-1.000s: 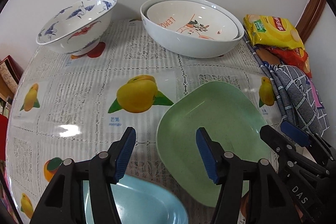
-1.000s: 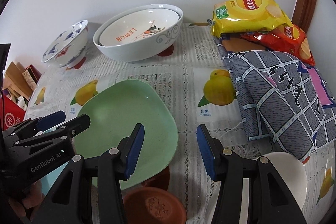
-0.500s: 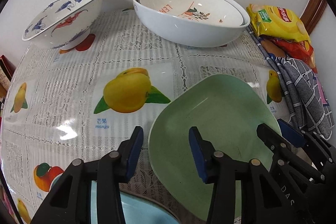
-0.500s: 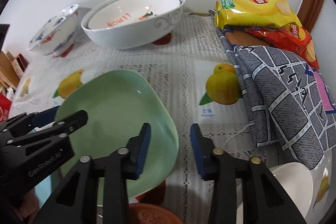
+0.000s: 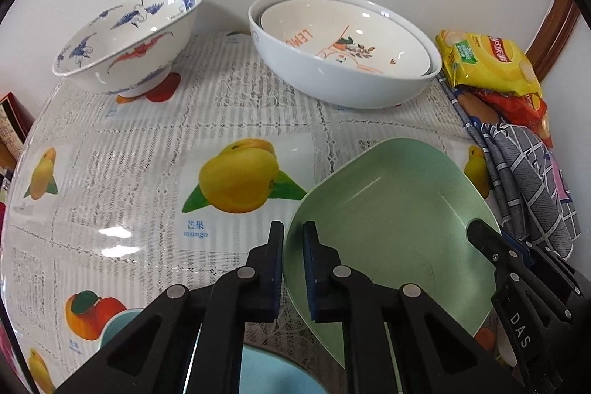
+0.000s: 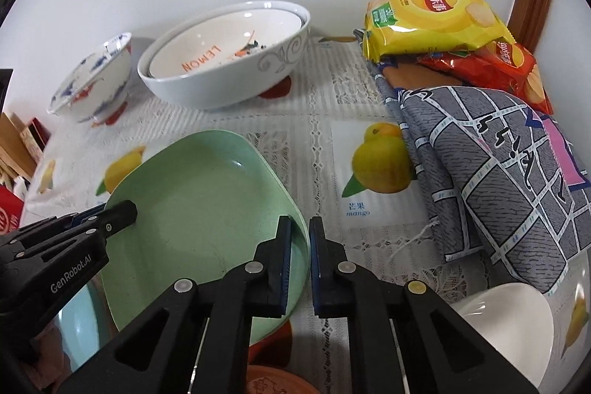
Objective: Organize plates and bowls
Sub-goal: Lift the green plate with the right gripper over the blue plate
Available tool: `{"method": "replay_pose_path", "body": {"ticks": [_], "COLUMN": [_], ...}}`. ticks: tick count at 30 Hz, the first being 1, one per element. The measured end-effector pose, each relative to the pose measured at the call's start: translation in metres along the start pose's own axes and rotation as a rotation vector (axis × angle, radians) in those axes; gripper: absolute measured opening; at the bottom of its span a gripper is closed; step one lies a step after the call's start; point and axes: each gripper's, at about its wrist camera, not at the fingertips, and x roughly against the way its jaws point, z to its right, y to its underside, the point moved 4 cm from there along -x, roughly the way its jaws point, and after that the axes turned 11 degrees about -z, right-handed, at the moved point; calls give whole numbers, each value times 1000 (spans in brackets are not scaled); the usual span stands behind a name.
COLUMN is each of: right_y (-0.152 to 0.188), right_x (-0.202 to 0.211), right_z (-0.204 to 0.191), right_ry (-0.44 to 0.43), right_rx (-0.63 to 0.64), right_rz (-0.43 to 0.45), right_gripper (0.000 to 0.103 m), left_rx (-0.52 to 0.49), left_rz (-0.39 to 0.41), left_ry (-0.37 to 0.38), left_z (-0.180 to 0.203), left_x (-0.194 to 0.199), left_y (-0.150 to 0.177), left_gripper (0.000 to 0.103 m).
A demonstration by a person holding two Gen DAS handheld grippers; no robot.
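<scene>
Gripping green plate (image 5: pixel 391 209) rims, seemingly, both tongs (image 5: pixel 293 231) (image 6: pixel 300 228).

- Left gripper (image 5: pixel 293 239): black two-finger tool with blue pads, pointing steeply downward; its jaws are clamped on the left rim of the green plate (image 5: pixel 391 209), one pad outside the rim, one inside.
- Right gripper (image 6: pixel 301 233): same build, likewise angled steeply downward; its jaws are clamped on the plate's right rim, opposite the left gripper.
- Each gripper's fingers appear in the other's wrist view, reaching onto the plate's far edge.
</scene>
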Motion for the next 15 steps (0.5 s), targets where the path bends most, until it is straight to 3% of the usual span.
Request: {"method": "replay_pose_path", "body": {"ticks": [15], "right_y": [26], "right_x": [73], "right_z": [-7], "right_ry": [-123], "right_rx": [-52], "right_rz": [59], "right_gripper": [7], "left_rx": [-6], "left_rz": [78], "left_ry": [15], "left_z": [-2], "left_x": [73], "left_y": [30], "left_gripper": [10]}}
